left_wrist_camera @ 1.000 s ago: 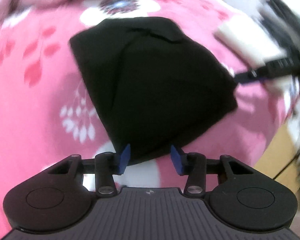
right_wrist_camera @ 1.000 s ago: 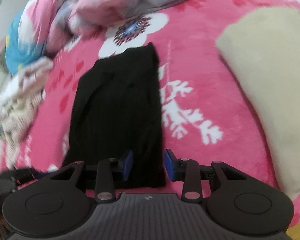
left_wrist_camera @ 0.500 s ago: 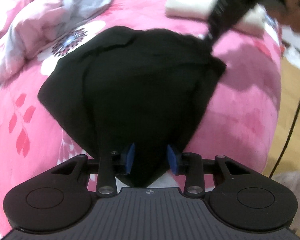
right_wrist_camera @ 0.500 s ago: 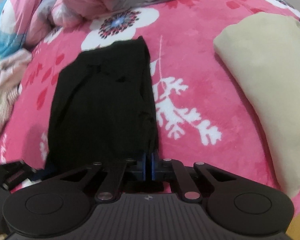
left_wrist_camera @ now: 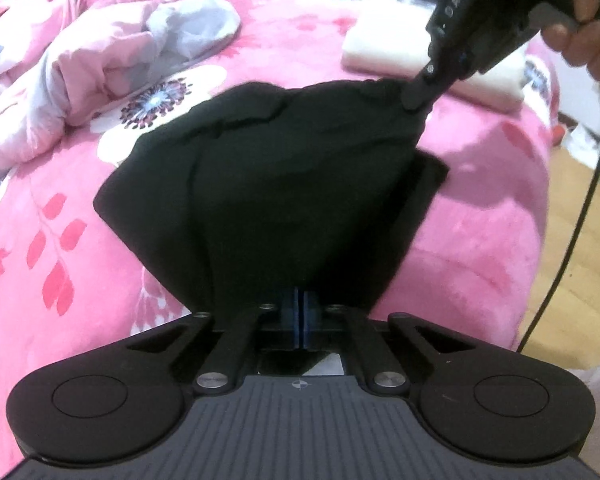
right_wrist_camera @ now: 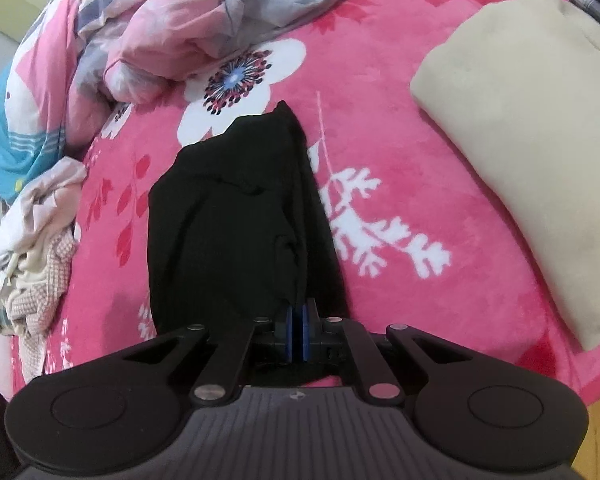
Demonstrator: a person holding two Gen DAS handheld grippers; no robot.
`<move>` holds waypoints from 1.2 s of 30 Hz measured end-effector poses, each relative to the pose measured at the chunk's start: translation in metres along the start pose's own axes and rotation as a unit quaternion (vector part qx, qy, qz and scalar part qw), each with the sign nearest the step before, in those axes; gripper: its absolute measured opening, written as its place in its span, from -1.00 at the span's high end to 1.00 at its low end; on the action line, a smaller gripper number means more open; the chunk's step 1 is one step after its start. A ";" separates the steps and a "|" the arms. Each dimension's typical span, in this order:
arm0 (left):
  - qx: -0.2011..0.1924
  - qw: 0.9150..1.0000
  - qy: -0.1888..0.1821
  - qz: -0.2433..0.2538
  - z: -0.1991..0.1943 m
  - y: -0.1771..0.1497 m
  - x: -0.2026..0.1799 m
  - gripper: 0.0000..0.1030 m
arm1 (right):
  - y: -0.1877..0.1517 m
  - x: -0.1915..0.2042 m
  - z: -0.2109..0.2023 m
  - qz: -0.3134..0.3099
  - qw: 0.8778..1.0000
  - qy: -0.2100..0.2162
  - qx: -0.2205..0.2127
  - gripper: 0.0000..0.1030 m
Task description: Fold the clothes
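A black garment (left_wrist_camera: 284, 184) lies partly folded on the pink flowered bedspread (left_wrist_camera: 60, 240). My left gripper (left_wrist_camera: 301, 300) is shut on its near corner, blue pads pressed together with cloth between them. In the left wrist view my right gripper (left_wrist_camera: 414, 98) pinches the far right corner and lifts it, a hand (left_wrist_camera: 588, 40) holding it. From the right wrist view the black garment (right_wrist_camera: 236, 216) stretches away, and the right gripper (right_wrist_camera: 299, 312) is shut on its near edge.
A folded cream garment (right_wrist_camera: 540, 160) lies to the right on the bedspread (right_wrist_camera: 420, 160). Crumpled pink and grey bedding (right_wrist_camera: 180, 32) and a heap of clothes (right_wrist_camera: 36, 248) sit to the left. A wooden floor (left_wrist_camera: 580, 240) and a black cable (left_wrist_camera: 572, 240) lie beyond the bed edge.
Both grippers closed on the black garment's near corners, the right one first, then the left. The right corner has been raised off the bedspread.
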State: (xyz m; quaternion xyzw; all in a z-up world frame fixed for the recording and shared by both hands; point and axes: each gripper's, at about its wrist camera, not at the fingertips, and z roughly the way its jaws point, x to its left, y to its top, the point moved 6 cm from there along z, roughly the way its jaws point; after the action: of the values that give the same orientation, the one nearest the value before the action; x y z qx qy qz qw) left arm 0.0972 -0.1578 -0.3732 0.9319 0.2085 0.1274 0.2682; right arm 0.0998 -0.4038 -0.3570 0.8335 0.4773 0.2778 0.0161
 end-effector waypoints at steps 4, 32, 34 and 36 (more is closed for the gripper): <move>0.006 1.000 -0.006 0.030 0.000 -0.011 -0.009 1.00 | -0.010 -0.012 0.014 0.009 0.999 -0.015 0.027 0.93; 0.007 0.976 -0.070 -0.204 0.006 -0.017 0.040 0.61 | -0.015 0.038 0.031 -0.180 0.982 -0.057 -0.022 0.82; 0.033 0.976 -0.065 -0.205 0.023 -0.028 0.033 0.61 | -0.030 0.026 0.052 -0.194 0.977 -0.089 0.010 0.82; 0.032 0.976 -0.059 -0.209 0.028 -0.033 0.030 0.60 | -0.042 0.016 0.057 -0.208 0.972 -0.106 0.024 0.88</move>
State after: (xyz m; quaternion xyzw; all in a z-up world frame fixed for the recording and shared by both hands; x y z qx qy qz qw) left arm 0.1233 -0.1316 -0.4108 0.8816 0.3865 0.0065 0.2709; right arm 0.1000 -0.3547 -0.4104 0.7409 0.6422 0.1668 0.1040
